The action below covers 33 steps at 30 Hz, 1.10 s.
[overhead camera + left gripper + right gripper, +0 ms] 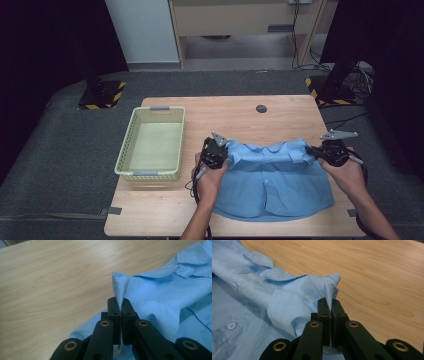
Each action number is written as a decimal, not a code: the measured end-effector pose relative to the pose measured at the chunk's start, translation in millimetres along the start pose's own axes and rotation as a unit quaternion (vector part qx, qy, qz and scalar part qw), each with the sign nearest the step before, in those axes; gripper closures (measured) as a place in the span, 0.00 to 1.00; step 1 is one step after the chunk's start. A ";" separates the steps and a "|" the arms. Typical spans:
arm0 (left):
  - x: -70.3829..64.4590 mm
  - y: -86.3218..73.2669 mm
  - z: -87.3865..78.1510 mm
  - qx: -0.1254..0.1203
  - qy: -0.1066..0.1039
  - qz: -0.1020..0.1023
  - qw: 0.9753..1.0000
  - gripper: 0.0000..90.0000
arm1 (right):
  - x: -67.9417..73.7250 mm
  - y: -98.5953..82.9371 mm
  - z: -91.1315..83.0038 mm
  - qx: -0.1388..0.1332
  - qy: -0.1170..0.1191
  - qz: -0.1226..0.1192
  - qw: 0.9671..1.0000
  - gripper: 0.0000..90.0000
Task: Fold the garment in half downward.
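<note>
A light blue buttoned shirt [272, 182] lies spread on the wooden table [235, 117], collar toward the far side. My left gripper [223, 152] is shut on the shirt's left shoulder corner; a pinched fold of blue shirt cloth [119, 287] stands up between its jaws. My right gripper [312, 151] is shut on the right shoulder corner, and a peak of the shirt's fabric [328, 291] pokes out of its closed jaws. The shirt's collar [186, 263] and a button [232, 326] show beside the jaws.
A pale green plastic basket [152, 145] stands empty on the table's left part. A small dark round disc [261, 108] is set in the table near the far edge. Bare wood lies beyond the shirt. Dark floor surrounds the table.
</note>
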<state>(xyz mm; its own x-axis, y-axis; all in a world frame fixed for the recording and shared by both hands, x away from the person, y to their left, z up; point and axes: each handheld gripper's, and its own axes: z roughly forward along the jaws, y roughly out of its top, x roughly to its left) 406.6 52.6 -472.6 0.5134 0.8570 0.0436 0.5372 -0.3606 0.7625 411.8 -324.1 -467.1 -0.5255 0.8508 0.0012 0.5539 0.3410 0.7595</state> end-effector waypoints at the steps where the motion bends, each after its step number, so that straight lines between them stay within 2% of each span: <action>1: -1.3 -2.1 -0.7 0.000 0.000 0.000 1.000 1.00 | 1.4 -1.8 -1.2 0.001 0.001 0.001 1.000 0.99; 7: -6.4 -9.8 -9.9 -0.001 -0.004 0.004 1.000 1.00 | 9.7 -10.3 -10.4 0.002 0.002 -0.006 1.000 0.99; 15: -20.4 -29.2 -21.1 0.007 -0.014 0.030 0.999 0.99 | 22.0 -30.8 -17.2 0.016 0.007 -0.012 1.000 0.99; 20: -28.5 -41.8 -25.5 0.015 -0.020 0.048 0.999 0.99 | 31.0 -48.7 -16.3 0.034 0.013 -0.017 0.999 0.98; 26: -31.1 -61.3 -20.8 0.031 -0.028 0.049 0.998 0.99 | 36.8 -69.7 -8.8 0.061 0.016 -0.014 0.998 0.98; 33: -35.2 -70.5 -12.9 0.046 -0.028 0.062 0.997 0.99 | 38.2 -78.3 -2.8 0.076 0.021 -0.007 0.997 0.98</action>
<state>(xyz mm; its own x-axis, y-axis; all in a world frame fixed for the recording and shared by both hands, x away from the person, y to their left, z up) 342.0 52.6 -519.5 0.6153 0.7824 0.0956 0.5251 -0.4973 0.6907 346.5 -319.4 -524.7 -0.5584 0.8293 0.0209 0.6365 0.4121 0.6519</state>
